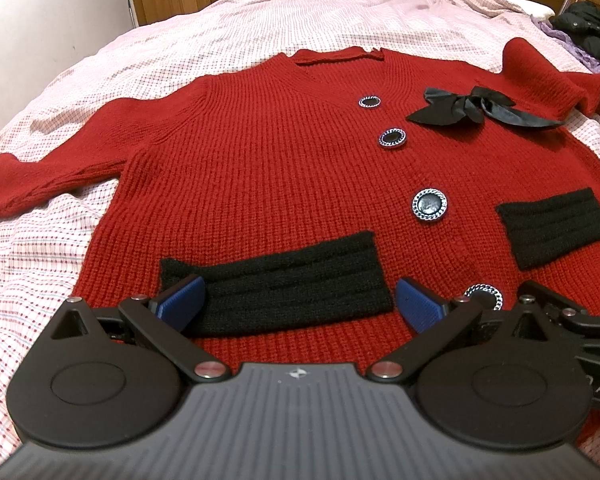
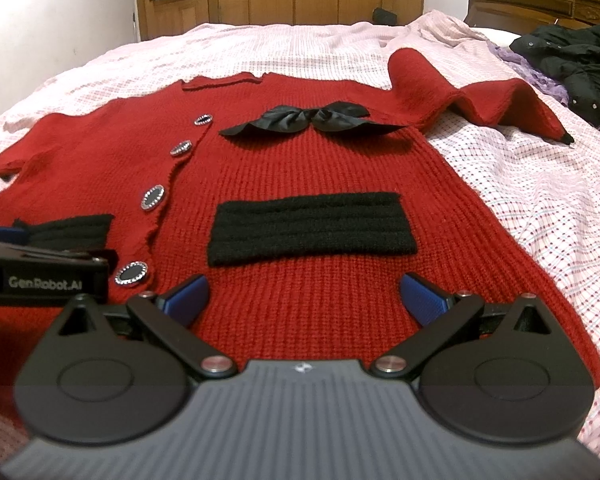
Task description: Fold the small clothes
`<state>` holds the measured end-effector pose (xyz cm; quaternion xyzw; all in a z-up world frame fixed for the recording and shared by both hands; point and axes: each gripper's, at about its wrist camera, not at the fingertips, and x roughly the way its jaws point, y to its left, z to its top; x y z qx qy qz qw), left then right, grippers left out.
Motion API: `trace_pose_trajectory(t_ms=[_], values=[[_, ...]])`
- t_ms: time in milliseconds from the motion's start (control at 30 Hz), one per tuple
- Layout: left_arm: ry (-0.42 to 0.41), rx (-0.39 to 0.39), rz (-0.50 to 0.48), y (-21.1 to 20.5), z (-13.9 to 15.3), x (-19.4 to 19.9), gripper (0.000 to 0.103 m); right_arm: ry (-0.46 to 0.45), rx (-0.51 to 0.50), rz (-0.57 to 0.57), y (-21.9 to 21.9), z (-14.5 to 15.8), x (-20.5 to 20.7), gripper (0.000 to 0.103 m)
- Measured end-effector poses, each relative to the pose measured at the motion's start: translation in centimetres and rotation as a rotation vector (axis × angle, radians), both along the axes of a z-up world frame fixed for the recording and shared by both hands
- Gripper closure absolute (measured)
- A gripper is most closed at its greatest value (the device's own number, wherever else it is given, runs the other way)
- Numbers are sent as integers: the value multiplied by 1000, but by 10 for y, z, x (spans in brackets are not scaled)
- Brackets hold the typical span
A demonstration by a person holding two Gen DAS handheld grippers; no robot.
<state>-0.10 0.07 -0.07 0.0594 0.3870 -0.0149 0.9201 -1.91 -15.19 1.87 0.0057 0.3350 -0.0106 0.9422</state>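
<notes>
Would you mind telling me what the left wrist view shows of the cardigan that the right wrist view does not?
Only the left wrist view shows the whole left sleeve lying out over the sheet.

Only the right wrist view shows the black tip of the right cuff, the cardigan's right edge down to its hem, and the left claw's body from the side.

Both show the red cardigan flat, front up, with its bow, buttons and two black pockets, each open claw hovering over the hem.
</notes>
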Motion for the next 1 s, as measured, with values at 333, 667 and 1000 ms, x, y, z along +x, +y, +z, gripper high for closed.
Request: trace_pose_trajectory(t_ms=[333,667,1000], values=[[43,-23,3,0,18,-1,0,10,60,53,-10,16,-6,0],[-29,-57,0,-3,63,-2,0,-45,174,102,-45,57,-9,0],[-46,-103,-20,-19,90,21,0,-65,249,34,-121,82,17,0]])
